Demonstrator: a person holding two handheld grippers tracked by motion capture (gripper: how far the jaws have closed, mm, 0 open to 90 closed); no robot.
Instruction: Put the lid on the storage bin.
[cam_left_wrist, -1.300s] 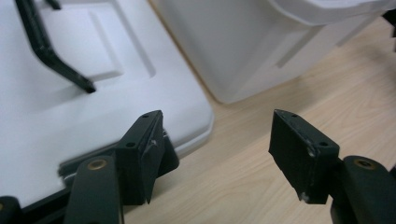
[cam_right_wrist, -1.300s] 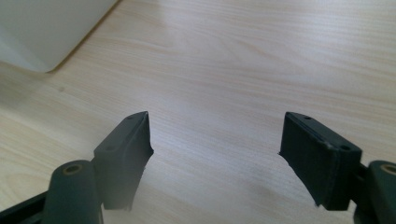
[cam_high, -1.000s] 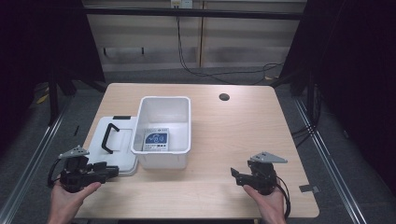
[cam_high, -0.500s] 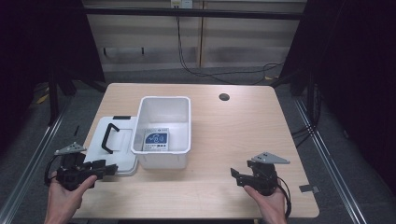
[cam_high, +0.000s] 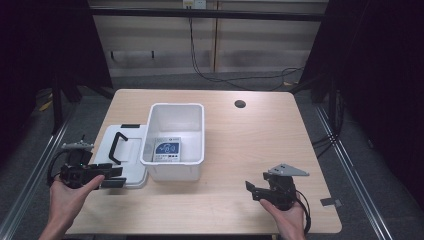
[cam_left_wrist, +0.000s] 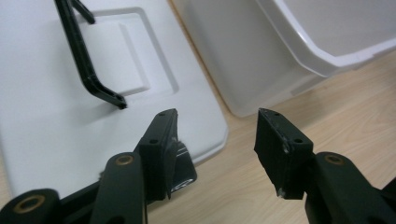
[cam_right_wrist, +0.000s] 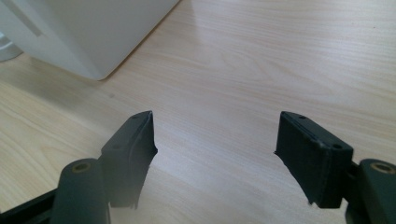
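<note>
Right now your left gripper (cam_high: 116, 178) hangs over the near right corner of the white lid (cam_high: 131, 150), which lies flat on the wooden table (cam_high: 260, 135) just left of the open white storage bin (cam_high: 176, 167), its edge close against the bin's wall. In the left gripper view the jaws have just been closing, yet they stand about half apart with only table and the lid's corner (cam_left_wrist: 205, 140) beneath them; neither pad presses on anything. The lid's black handle (cam_left_wrist: 86, 70) stands up farther off, untouched. Your right gripper (cam_high: 252, 189) rests near the table's front edge, well apart from the bin, jaws wide and empty over bare wood (cam_right_wrist: 233, 93). You look to be at the approach step of picking the lid up to put it on the bin. Next, you need to bring the jaws down astride the lid's edge or move on to the handle, then close fully before lifting. A white card with blue printing (cam_high: 167, 149) lies on the bin's floor; its writing is too small to read.
</note>
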